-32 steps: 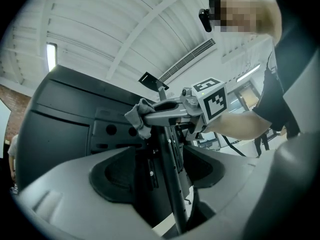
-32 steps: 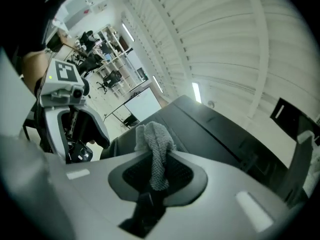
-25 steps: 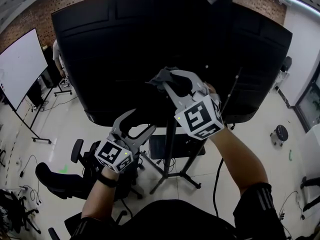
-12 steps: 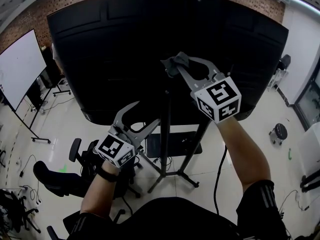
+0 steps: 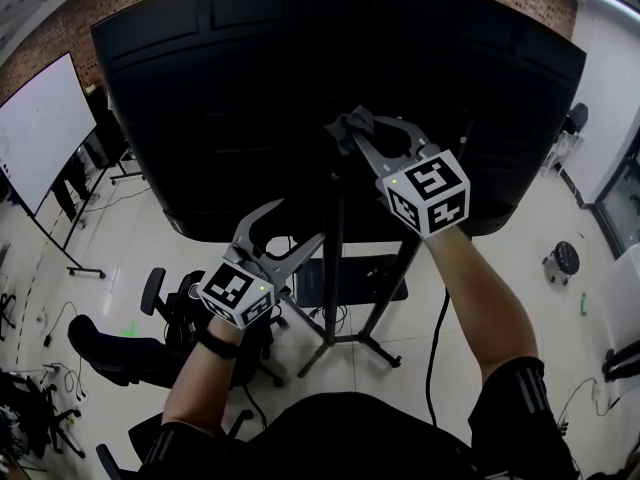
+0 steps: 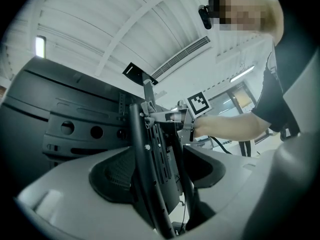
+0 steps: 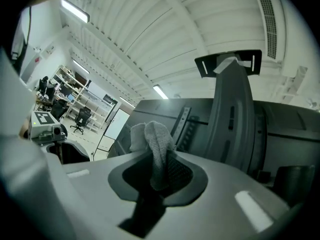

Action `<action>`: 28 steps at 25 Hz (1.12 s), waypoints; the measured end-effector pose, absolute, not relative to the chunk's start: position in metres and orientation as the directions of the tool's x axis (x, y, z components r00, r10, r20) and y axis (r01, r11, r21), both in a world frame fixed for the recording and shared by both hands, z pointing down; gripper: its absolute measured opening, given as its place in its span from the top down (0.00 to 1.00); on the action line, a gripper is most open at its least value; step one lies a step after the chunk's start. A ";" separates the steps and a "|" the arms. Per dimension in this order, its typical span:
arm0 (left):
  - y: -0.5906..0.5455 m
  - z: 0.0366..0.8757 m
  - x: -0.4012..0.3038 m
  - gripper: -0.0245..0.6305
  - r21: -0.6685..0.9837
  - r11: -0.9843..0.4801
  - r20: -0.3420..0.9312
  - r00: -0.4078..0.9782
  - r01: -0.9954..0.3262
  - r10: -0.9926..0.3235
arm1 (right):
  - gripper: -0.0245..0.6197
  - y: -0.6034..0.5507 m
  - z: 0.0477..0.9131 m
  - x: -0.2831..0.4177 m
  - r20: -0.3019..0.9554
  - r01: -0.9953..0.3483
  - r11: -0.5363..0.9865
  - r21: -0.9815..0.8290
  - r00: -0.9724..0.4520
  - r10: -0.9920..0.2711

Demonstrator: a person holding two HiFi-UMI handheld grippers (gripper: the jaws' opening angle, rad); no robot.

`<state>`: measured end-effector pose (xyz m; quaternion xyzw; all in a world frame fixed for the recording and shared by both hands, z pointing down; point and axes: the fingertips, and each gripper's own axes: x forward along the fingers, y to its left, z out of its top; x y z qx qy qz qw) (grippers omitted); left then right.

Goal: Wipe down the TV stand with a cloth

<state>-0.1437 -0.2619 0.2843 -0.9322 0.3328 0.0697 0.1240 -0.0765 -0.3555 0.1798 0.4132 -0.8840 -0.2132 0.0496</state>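
Cloth (image 7: 152, 144) pinched in my right claw (image 5: 352, 136) sits atop the TV stand post (image 5: 335, 248) at twelve o'clock, left claw (image 5: 300, 223) gaping at seven; wiping looks under way, a firm downward drag next.

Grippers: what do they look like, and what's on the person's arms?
Left gripper and right gripper: curved grey jaws, each with a white cube bearing black square markers. Black short sleeves with white stripes; dark band on the left wrist.
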 end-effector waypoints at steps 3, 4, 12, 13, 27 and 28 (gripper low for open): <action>-0.261 0.289 -0.144 0.47 -0.166 -0.749 -0.200 0.765 -0.642 -0.612 | 0.87 -0.357 0.201 -0.076 -0.054 -0.702 0.578 0.416 -0.654 -0.755; -0.261 0.292 -0.143 0.47 -0.163 -0.749 -0.196 0.765 -0.642 -0.613 | 0.87 -0.357 0.208 -0.076 -0.044 -0.699 0.585 0.410 -0.656 -0.753; -0.265 0.315 -0.142 0.47 -0.142 -0.761 -0.164 0.773 -0.633 -0.613 | 0.87 -0.361 0.260 -0.076 0.030 -0.683 0.634 0.363 -0.671 -0.741; -0.265 0.317 -0.141 0.47 -0.138 -0.762 -0.158 0.773 -0.633 -0.614 | 0.87 -0.362 0.266 -0.075 0.037 -0.682 0.637 0.359 -0.671 -0.740; -0.272 0.370 -0.138 0.47 -0.072 -0.780 -0.077 0.783 -0.621 -0.617 | 0.87 -0.358 0.344 -0.076 0.134 -0.680 0.675 0.287 -0.669 -0.731; -0.272 0.373 -0.138 0.47 -0.067 -0.781 -0.072 0.783 -0.621 -0.617 | 0.87 -0.356 0.347 -0.077 0.139 -0.680 0.673 0.292 -0.666 -0.733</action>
